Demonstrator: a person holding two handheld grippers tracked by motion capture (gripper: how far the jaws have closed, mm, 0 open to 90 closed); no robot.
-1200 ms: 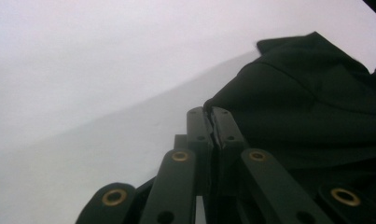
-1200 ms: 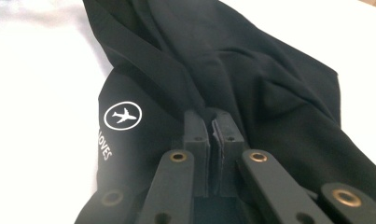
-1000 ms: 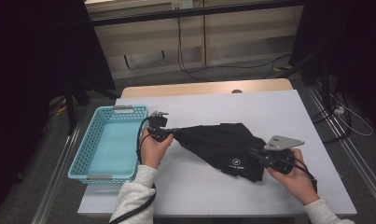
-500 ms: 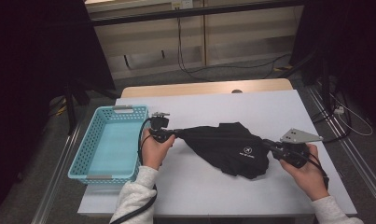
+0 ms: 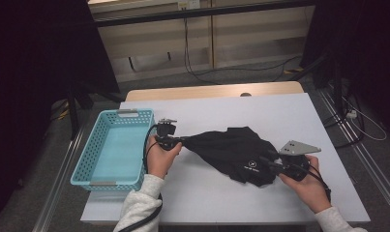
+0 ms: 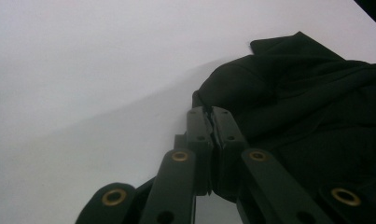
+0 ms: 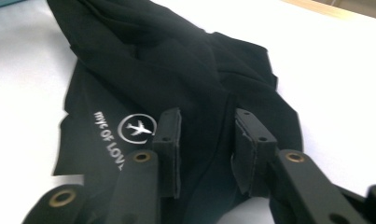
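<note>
A black garment (image 5: 233, 153) lay bunched on the white table (image 5: 289, 111), a little past the middle toward four o'clock, with its printed logo (image 7: 138, 127) facing up near the person's side. The left gripper (image 5: 179, 141) sat at the cloth's nine o'clock end, and in the left gripper view its jaws were pressed together on a pinch of the fabric's edge, so that the cloth drew out into a narrow point there; that hold looked meant to anchor one corner while the other hand found its own. The right gripper (image 5: 269, 163) rested at the garment's four o'clock side, and in the right gripper view its jaws stood apart with dark fabric lying between and beneath them, not yet clamped. It seemed placed low over the hem so a closing squeeze would catch a single layer rather than a heap. A light blue basket (image 5: 103, 154) stood on the table at nine o'clock, just beside the left hand (image 5: 159, 157) and apart from the cloth, empty inside; its nearness suggested it was where the garment would end up. The right hand (image 5: 308, 186) came in from five o'clock, wrist low to the table. My guess is the work was at the stage of getting two holds for spreading or folding.
</note>
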